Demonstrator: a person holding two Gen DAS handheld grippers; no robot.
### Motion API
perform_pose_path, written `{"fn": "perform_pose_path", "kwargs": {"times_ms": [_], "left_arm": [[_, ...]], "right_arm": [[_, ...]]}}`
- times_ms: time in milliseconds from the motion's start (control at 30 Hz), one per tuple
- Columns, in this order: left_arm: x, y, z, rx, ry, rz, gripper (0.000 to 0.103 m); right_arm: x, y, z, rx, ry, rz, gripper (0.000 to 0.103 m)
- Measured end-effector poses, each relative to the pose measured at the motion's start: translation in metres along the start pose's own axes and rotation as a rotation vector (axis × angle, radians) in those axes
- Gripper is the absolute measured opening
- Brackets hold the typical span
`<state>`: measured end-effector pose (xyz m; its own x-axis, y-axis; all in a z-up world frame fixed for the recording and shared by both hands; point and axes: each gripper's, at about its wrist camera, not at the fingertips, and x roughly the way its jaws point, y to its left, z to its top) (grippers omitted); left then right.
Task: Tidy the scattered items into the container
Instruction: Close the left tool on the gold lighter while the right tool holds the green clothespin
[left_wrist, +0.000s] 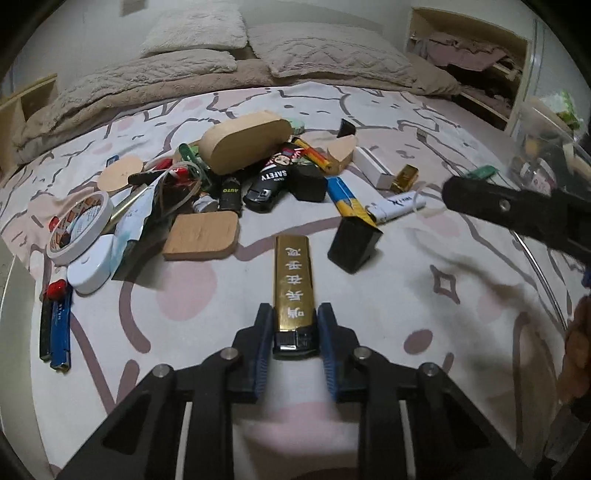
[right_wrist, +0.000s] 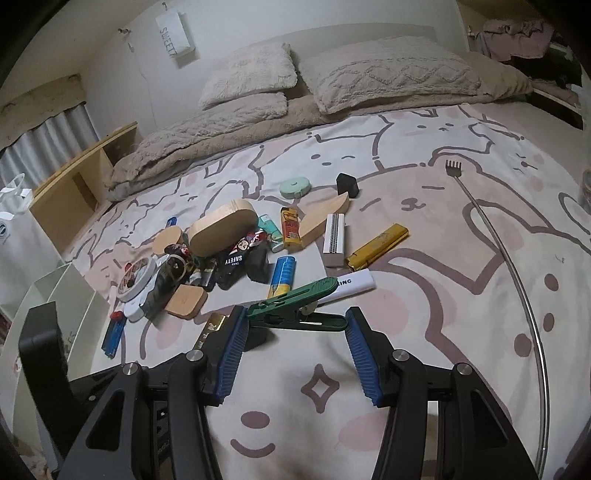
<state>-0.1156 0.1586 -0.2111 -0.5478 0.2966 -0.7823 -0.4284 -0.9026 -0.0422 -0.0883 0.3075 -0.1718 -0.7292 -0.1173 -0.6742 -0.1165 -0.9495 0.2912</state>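
At the bottom centre of the left wrist view, the left gripper (left_wrist: 294, 334) is clamped on the near end of a gold lighter (left_wrist: 293, 284), whose body with white characters runs away up the frame over the bed (left_wrist: 424, 332). In the right wrist view the right gripper (right_wrist: 295, 332) sits at bottom centre with its blue pads (right_wrist: 232, 343) partly apart, holding a green clothes peg (right_wrist: 295, 304) that spans crosswise between them; the peg's left end touches the left pad, but whether the right pad presses it I cannot tell. Just beyond the gold lighter, right of centre, a black wedge block (left_wrist: 354, 243) stands on the sheet, and left of centre lies a flat wooden piece (left_wrist: 203, 236). At the left of that view a roll of tape (left_wrist: 79, 229) leans against a white oval case (left_wrist: 92, 266). Further up the frame the scattered pile holds a black lighter marked SAFETY (left_wrist: 269, 184), a blue and yellow lighter (left_wrist: 347, 199) and a large oval wooden box (left_wrist: 243, 142). A clear container (left_wrist: 546, 155) with items inside sits at the right edge of the left wrist view. Pillows (left_wrist: 332, 51) lie farthest, at the top.
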Motion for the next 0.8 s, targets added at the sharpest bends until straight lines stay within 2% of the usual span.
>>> {"fn": "perform_pose_path", "kwargs": {"times_ms": [367, 533, 800], "left_arm": [[-0.035, -0.023, -0.041, 0.234, 0.033, -0.025, 0.025], [-0.061, -0.023, -0.07, 0.321, 0.073, -0.081, 0.025], [-0.086, -0.023, -0.095, 0.36, 0.118, -0.15, 0.025]], "right_arm": [[-0.006, 0.002, -0.007, 0.005, 0.003, 0.013, 0.054], [-0.009, 0.003, -0.01, 0.007, 0.001, 0.023, 0.055], [-0.018, 0.016, -0.016, -0.023, -0.005, 0.073, 0.055]]}}
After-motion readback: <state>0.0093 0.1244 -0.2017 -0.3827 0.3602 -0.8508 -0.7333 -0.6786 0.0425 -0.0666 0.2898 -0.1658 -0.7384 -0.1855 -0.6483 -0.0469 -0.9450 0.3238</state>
